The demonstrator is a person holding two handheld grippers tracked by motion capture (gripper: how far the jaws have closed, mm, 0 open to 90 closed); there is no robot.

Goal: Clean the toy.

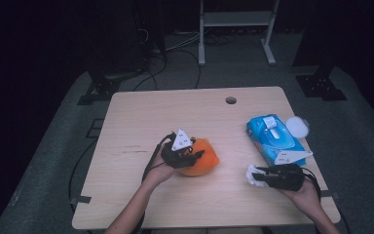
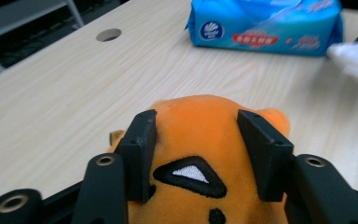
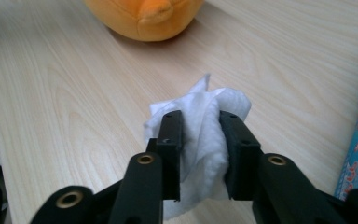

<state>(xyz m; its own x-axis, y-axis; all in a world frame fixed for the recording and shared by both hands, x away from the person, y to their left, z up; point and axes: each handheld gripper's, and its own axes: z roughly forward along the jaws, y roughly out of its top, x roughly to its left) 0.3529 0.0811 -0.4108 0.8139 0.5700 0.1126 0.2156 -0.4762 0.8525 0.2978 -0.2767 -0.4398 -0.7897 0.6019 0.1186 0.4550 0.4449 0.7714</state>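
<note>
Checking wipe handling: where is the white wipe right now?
In the high view the white wipe sits between the right gripper's jaws, near the table's right front, just before the blue wipes pack.

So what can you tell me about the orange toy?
The toy is a soft, round, orange plush with a fuzzy look and black and white stitched marks. It sits on the table, left of the wipes pack. The left tool is shut on it, one jaw pressing each side.
</note>
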